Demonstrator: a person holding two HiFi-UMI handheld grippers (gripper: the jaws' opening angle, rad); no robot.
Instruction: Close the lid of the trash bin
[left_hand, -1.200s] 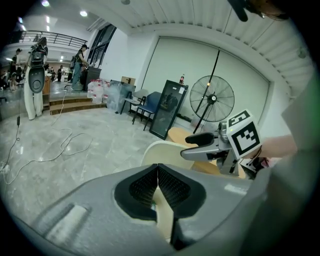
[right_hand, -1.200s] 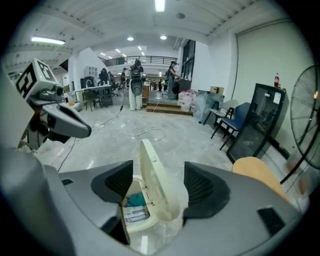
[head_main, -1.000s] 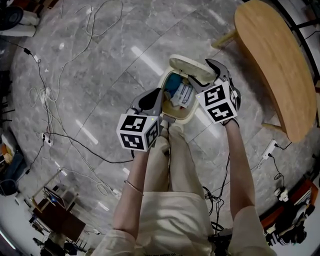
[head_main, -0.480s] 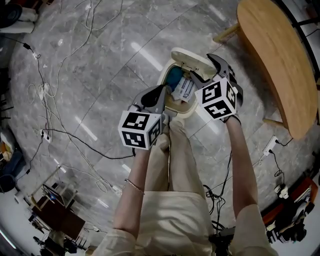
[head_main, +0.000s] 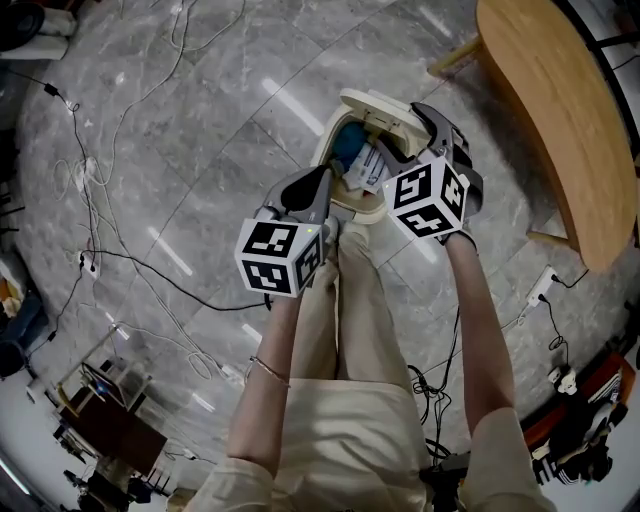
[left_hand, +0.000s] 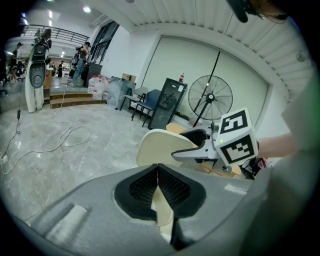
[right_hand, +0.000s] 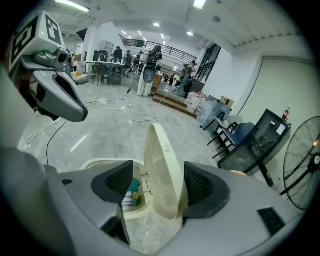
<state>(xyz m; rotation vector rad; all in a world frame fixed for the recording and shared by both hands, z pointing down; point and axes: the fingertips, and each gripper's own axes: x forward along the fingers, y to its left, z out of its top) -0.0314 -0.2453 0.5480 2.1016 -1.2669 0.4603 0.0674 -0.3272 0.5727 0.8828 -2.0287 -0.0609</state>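
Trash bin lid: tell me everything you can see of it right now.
The lid is a cream, smooth, plastic-looking oval panel. It is open and stands nearly upright at the rim of the trash bin, on the side away from the person. Two small fittings show low on its inner face. It stands between the open jaws of the right gripper, close to one pad; whether they touch cannot be told.

Open lab hall, grey tiled floor (head_main: 200, 120), trailing cables (head_main: 95, 180), pedestal fan (left_hand: 210, 99)
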